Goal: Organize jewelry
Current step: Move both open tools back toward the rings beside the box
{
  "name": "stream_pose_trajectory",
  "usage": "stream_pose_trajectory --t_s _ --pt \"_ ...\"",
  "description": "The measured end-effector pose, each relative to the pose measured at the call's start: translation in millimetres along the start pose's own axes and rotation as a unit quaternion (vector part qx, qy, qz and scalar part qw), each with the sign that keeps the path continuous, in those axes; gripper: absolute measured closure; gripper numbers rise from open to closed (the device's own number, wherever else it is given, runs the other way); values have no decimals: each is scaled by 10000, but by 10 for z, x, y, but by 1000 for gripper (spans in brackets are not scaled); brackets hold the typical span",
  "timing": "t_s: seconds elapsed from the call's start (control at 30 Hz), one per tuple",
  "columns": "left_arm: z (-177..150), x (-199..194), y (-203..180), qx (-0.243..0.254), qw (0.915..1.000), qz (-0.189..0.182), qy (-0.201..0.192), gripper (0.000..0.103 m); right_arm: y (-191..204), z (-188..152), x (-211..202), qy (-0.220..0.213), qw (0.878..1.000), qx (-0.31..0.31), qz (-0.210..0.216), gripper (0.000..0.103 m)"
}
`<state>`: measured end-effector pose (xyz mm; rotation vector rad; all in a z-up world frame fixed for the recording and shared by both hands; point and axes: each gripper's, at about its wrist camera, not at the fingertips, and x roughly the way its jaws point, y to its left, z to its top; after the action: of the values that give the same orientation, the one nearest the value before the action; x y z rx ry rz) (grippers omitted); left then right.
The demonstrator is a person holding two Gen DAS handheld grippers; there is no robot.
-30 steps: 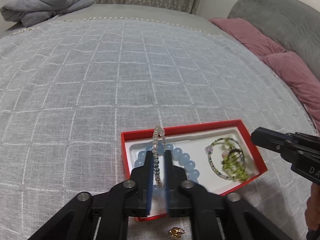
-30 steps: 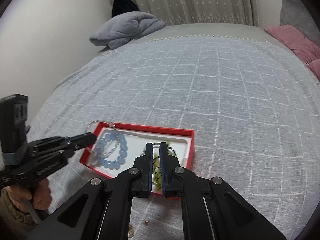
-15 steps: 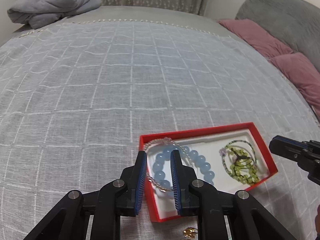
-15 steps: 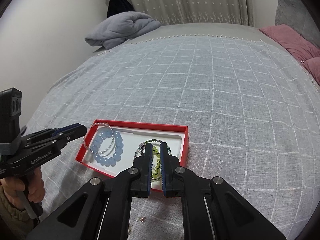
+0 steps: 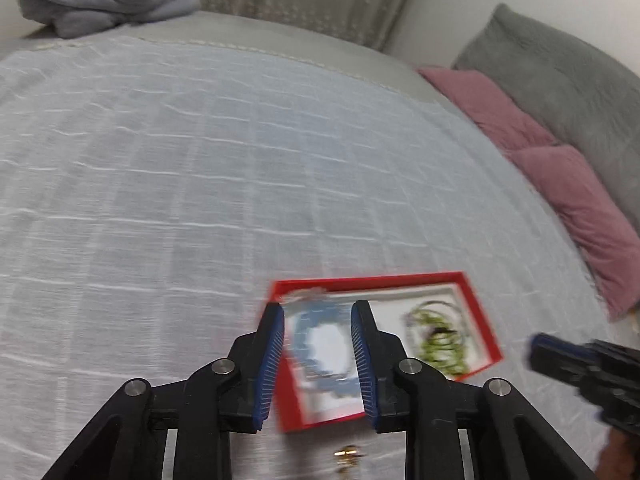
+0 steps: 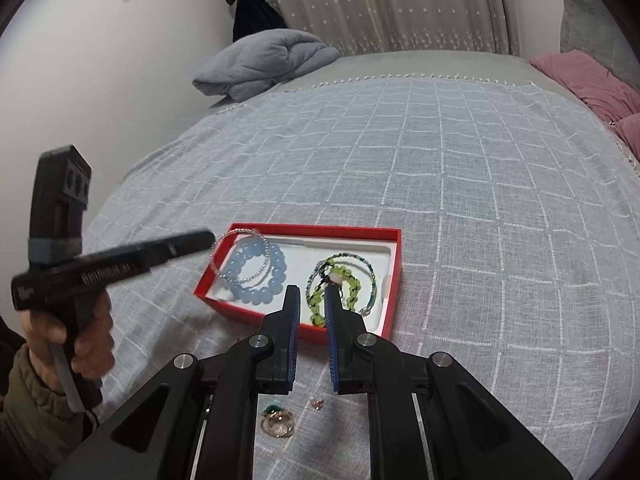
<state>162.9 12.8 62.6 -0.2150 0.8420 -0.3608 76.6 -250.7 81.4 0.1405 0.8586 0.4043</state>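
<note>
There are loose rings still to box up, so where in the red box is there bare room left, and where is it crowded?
In the red box, bare white lining shows in the strip between the blue bead bracelet and the green bead bracelet, and along the far wall. The left end is crowded: a thin clear-bead bracelet overlaps the blue one and the rim. The right end is filled by the green tangle.

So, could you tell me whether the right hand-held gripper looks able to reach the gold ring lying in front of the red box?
Probably yes. The gold ring lies bare on the bedspread, just beneath the open right hand-held gripper, on the near side of the red box. Nothing covers it.
</note>
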Motion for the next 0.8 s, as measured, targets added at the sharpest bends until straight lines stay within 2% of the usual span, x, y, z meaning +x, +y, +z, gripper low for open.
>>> stream_pose_trajectory --t_s 0.13,0.27,0.43,0.53,0.67,0.7,0.77,0.8 --pt "-86 69 109 -165 9997 81 172 74 -6 -52 -109 32 9997 115 216 87" --pt "-100 194 116 -171 9995 212 169 74 67 -93 -121 99 9998 24 188 82" --pt "-30 416 159 -412 9989 81 198 74 151 -153 -80 186 9996 -62 209 82" --pt "-79 472 102 -282 9990 206 266 74 159 -163 -74 192 9996 -87 175 82" --pt "-105 404 -59 93 9989 443 77 74 124 -150 -80 173 9997 -23 166 82" --pt "-123 398 -124 267 9974 666 30 76 121 -148 -81 175 9997 -19 163 82" --pt "-150 438 -212 600 9937 945 48 97 130 -149 -73 180 9997 -23 157 82" --pt "-180 460 -260 770 9903 1152 60 99 131 -148 -69 187 9997 -23 160 82"
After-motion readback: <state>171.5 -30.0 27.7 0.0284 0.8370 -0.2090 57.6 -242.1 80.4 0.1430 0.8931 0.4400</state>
